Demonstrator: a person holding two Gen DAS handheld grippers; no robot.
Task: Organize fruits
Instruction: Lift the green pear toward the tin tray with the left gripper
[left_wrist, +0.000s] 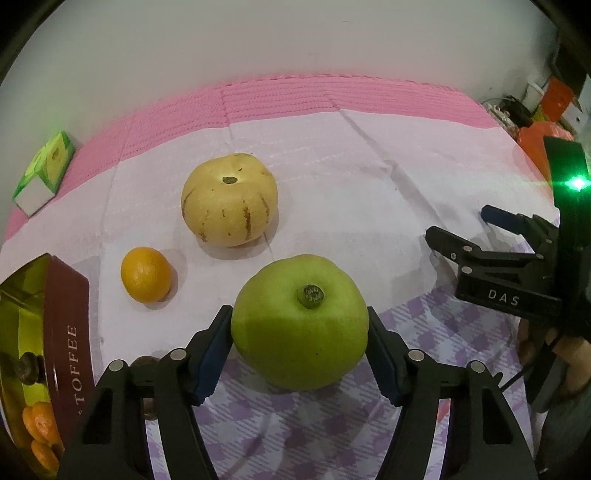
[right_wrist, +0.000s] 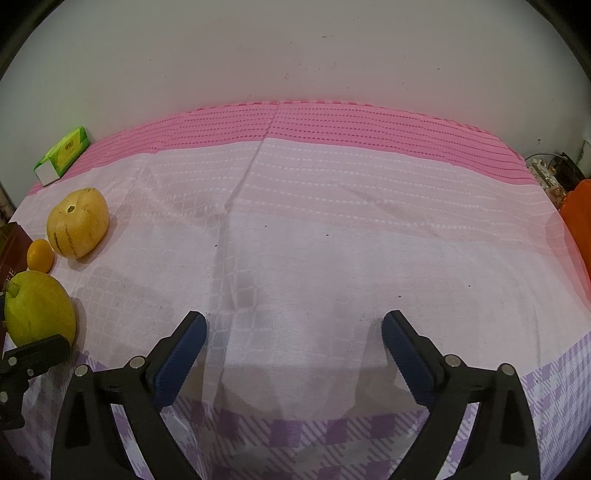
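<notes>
The green apple (left_wrist: 301, 325) is being gripped between the left claw's (left_wrist: 300, 347) pads at its widest sides; firm, smooth, likely slippery. The right claw (right_wrist: 291, 354) is being held open, empty.

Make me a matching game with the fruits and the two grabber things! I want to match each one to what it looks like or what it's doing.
Things:
1. green apple
2. small orange
3. striped yellow fruit
4. right hand-held gripper

States:
A. open over bare cloth, nothing between the fingers
B. lies beside the toffee tin
C. between the pads of the left hand-held gripper
D. sits farthest back of the three fruits, near the middle of the cloth

Pairs: 1-C, 2-B, 3-D, 4-A
</notes>
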